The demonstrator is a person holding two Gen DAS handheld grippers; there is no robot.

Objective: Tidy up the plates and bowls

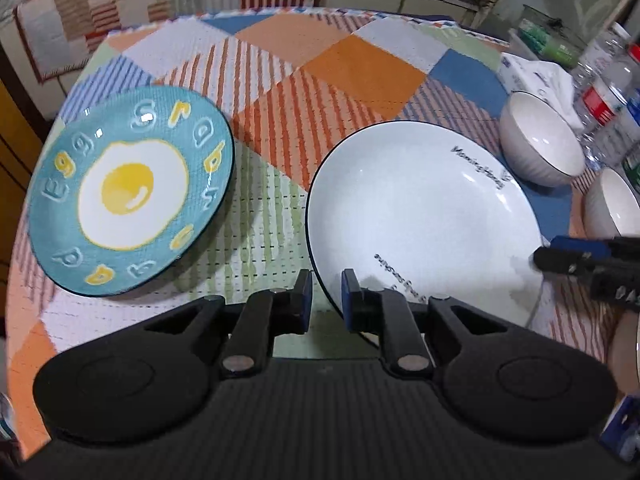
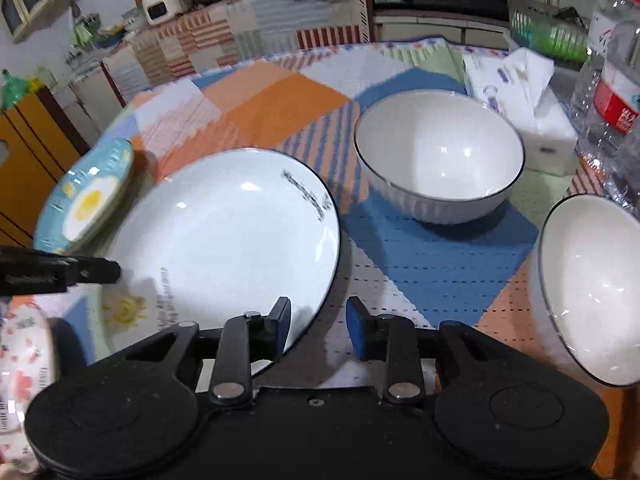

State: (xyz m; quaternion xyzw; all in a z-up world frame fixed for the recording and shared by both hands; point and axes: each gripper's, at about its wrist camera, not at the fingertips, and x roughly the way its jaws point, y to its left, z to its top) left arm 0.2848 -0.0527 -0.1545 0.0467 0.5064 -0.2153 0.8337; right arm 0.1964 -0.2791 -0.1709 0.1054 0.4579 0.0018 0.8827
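Note:
A white plate with a dark rim (image 1: 420, 216) lies on the table; it also shows in the right wrist view (image 2: 224, 240). A teal plate with a fried-egg picture (image 1: 128, 196) lies to its left, seen again in the right wrist view (image 2: 86, 200). Two white bowls stand to the right: a far one (image 2: 440, 160) and a near one (image 2: 588, 288); both show in the left wrist view (image 1: 540, 140) (image 1: 614, 204). My left gripper (image 1: 326, 286) is open, straddling the white plate's near-left rim. My right gripper (image 2: 318, 314) is open at the plate's near-right rim.
A patchwork tablecloth (image 1: 280, 80) covers the round table. A tissue box (image 2: 520, 92) and plastic water bottles (image 2: 612, 92) stand at the far right. A floral dish (image 2: 24, 364) sits at the lower left of the right wrist view. Kitchen counters lie behind.

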